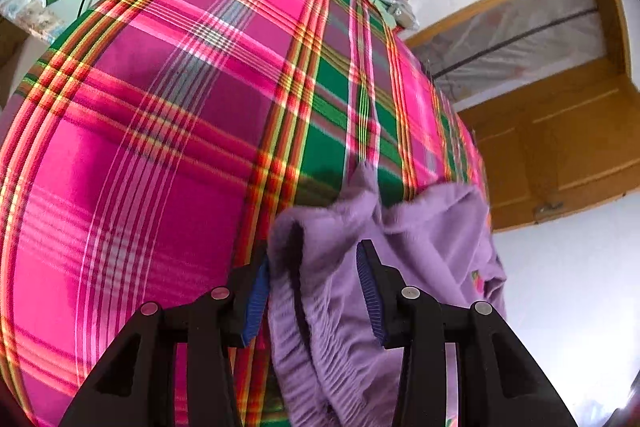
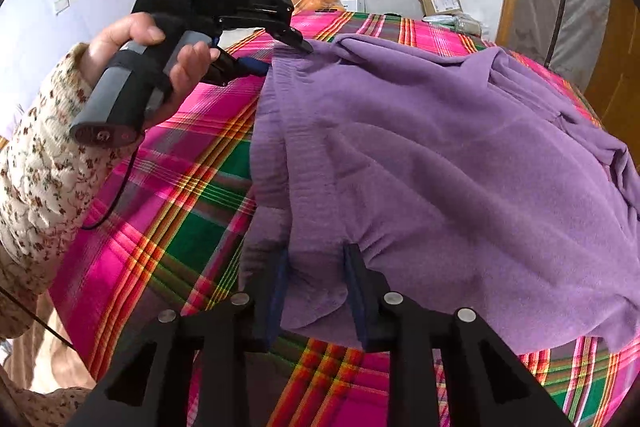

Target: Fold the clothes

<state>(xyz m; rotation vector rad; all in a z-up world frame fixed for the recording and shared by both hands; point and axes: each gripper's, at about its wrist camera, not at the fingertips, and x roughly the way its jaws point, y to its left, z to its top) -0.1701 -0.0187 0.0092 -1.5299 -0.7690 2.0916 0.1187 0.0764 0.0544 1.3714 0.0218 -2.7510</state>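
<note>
My left claw (image 1: pixel 316 291) pinches the gathered hem of the purple top (image 2: pixel 460 155), which lies spread over the plaid cloth (image 1: pixel 160 99) on the surface. My right claw (image 2: pixel 316 291) grips the top's near edge, fabric bunched between its pads. My left hand (image 2: pixel 160 67), in a floral sleeve (image 2: pixel 44 163), holds the far-left corner.

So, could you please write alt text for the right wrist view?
A purple garment lies rumpled on a pink and green plaid cloth, its near edge pinched by the right gripper. At upper left, a hand in a floral sleeve holds the left gripper at the garment's far edge.
</note>
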